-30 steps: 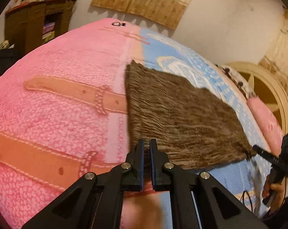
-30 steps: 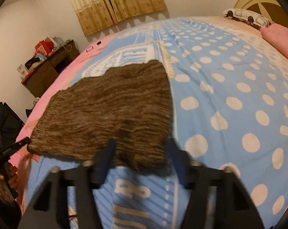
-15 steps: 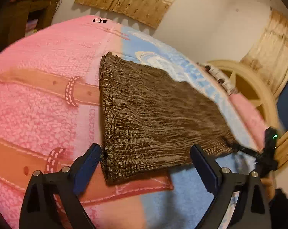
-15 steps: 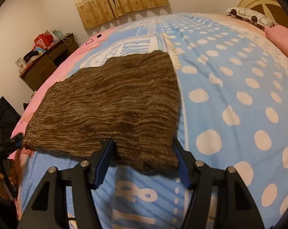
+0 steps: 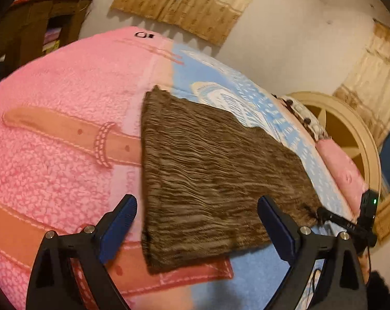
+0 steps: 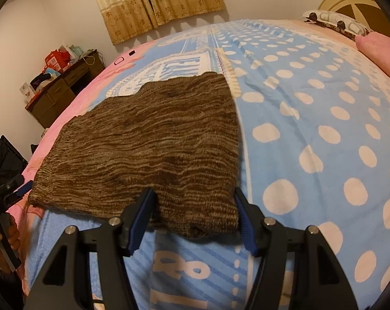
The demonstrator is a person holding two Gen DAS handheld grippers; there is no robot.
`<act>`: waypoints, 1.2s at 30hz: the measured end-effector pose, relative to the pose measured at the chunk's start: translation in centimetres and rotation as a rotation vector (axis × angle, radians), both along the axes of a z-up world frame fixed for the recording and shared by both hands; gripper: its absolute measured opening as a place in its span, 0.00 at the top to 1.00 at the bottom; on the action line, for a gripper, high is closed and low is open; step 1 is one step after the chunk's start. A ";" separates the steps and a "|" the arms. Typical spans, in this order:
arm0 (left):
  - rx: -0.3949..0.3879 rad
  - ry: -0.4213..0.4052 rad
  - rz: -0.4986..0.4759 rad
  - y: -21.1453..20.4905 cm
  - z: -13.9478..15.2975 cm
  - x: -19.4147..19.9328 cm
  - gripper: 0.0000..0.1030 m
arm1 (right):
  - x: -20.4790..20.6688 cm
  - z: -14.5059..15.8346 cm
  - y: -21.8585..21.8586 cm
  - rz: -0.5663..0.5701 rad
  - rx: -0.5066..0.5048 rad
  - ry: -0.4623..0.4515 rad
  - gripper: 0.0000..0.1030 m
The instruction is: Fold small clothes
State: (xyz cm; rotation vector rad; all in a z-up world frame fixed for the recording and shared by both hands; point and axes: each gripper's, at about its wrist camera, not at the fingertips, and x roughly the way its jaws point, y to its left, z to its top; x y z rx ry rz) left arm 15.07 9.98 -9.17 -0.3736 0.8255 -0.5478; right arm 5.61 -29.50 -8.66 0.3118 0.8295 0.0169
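Brown marled knit garment (image 5: 210, 175), folded flat into a roughly four-sided shape with a stepped far edge, lying spread on the bed. Its weave runs in fine wavy streaks of dark and light brown. Seen from the left gripper (image 5: 197, 222), its near edge lies between the widely parted fingers, one corner close to the tool. Seen from the right gripper (image 6: 195, 217), its near right corner sits between the fingers, slightly rumpled.
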 end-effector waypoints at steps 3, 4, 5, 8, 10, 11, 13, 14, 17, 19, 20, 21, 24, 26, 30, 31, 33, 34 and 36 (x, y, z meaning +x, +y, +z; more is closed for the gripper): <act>-0.092 0.043 -0.033 0.1 -0.4 0.2 0.09 | 0.8 0.2 -0.3 0.000 0.007 -0.004 0.37; -0.088 0.038 -0.039 -0.2 -0.3 0.0 0.10 | 1.1 0.0 -0.3 0.003 0.014 0.007 0.37; -0.080 0.032 -0.045 -0.5 -0.2 -0.2 0.19 | 1.5 -0.3 -0.3 0.004 0.020 0.019 0.37; -0.062 0.026 -0.053 -0.9 -0.1 -0.6 0.74 | 1.7 -0.4 0.0 0.014 0.010 0.009 0.61; -0.107 0.039 -0.081 -0.9 -0.4 -0.6 0.82 | 1.4 0.0 0.3 0.025 -0.026 -0.001 0.83; -0.127 0.054 -0.095 -0.9 -0.6 -0.6 0.85 | 1.2 0.1 0.4 0.031 -0.023 -0.005 0.83; -0.184 0.087 -0.147 -0.9 -0.9 -0.7 0.86 | 0.8 0.4 0.2 0.032 -0.008 -0.011 0.84; -0.200 0.098 -0.166 -0.9 -0.9 -0.8 0.87 | 0.6 0.6 0.0 0.032 -0.002 -0.016 0.84; -0.164 0.108 -0.180 -1.2 -1.0 -0.9 0.87 | 0.2 1.3 -0.5 0.022 0.029 -0.045 0.84; -0.175 0.121 -0.180 -1.0 -0.9 -0.8 0.97 | 0.4 1.3 -0.7 0.018 0.048 -0.040 0.85; -0.186 0.117 -0.185 -0.9 -0.6 -0.9 0.97 | 0.4 1.3 -0.6 0.019 0.050 -0.037 0.85; -0.193 0.104 -0.195 -0.6 0.0 -1.2 0.97 | 0.3 1.6 -0.7 0.024 0.063 -0.042 0.86; -0.158 0.063 -0.211 0.3 1.5 -2.2 0.97 | -1.0 2.9 -1.3 0.058 0.144 -0.081 0.87; -0.121 0.056 -0.205 1.1 1.5 -2.4 0.97 | -2.1 3.3 -1.7 0.073 0.144 -0.084 0.87; -0.053 0.103 -0.161 1.9 -0.9 -2.0 0.97 | -2.8 0.7 -2.8 0.037 0.118 -0.018 0.89; -0.037 0.119 -0.149 2.1 -1.6 -2.0 0.97 | -2.7 -0.3 -3.1 0.025 0.125 0.006 0.89; -0.019 0.119 -0.135 2.5 -2.5 -2.3 0.97 | -2.7 -1.5 -3.5 0.013 0.138 0.017 0.89; -0.027 0.120 -0.130 2.9 -2.4 -2.4 0.97 | -2.8 -1.5 -3.7 0.005 0.144 0.006 0.89; -0.006 0.120 -0.111 3.2 -1.7 -2.1 0.96 | -2.6 -1.0 -3.6 -0.005 0.098 0.020 0.88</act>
